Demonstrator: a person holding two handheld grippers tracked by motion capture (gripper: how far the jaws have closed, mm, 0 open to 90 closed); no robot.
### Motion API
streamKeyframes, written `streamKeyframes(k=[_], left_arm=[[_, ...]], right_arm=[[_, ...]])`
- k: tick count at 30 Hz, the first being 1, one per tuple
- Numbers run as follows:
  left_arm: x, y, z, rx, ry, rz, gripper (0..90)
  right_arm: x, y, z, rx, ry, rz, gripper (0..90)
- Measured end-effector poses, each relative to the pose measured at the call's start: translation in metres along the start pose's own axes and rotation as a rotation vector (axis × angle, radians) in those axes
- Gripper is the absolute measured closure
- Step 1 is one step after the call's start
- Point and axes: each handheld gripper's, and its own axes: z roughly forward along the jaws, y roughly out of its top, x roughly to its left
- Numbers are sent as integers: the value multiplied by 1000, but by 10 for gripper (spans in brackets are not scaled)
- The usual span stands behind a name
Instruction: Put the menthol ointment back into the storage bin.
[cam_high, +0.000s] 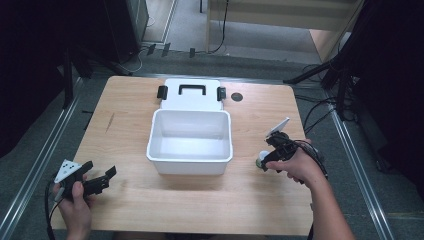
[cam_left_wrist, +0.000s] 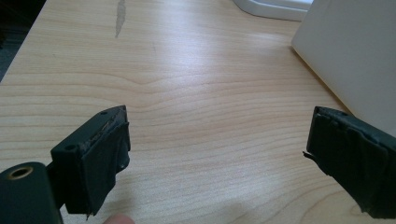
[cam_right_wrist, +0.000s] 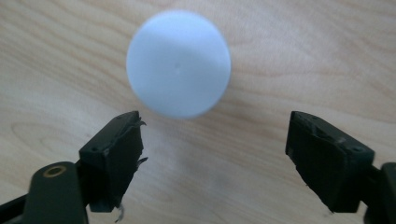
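Right gripper (cam_right_wrist: 212, 154) points down over the small white round ball (cam_right_wrist: 178, 64) on the light wooden worktop (cam_high: 260, 200), right of the white plastic box (cam_high: 190, 142); fingers (cam_right_wrist: 116, 149) spread, ball just beyond the tips, untouched. Left gripper (cam_left_wrist: 217, 154) fingers spread, nothing between.

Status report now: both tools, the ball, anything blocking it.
Left tool open, idle over bare table. Right tool open just short of white ball, no contact. Nothing between them; white bin stands apart.

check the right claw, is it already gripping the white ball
No, the right claw is open and the white ball lies on the table ahead of its fingers, untouched.
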Motion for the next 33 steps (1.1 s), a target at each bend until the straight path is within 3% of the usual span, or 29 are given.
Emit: streamKeyframes(k=[3,15,21,24,27,33], left_arm=[[0,0,0,1,-1,-2,68],[0,0,0,6,-2,-3,68],[0,0,0,7,-3,-3,68],[0,0,0,7,-3,-2,68],[0,0,0,7,-4,-3,68],[0,0,0,7,-5,-4,68]], right_arm=[[3,9,0,-4,10,10,265],[16,27,10,74,28,14,502],[16,28,9,78,43,8,504],[18,29,9,68,38,-3,453],[19,32,7,47,33,4,507],[20,33,7,60,46,-5,512]])
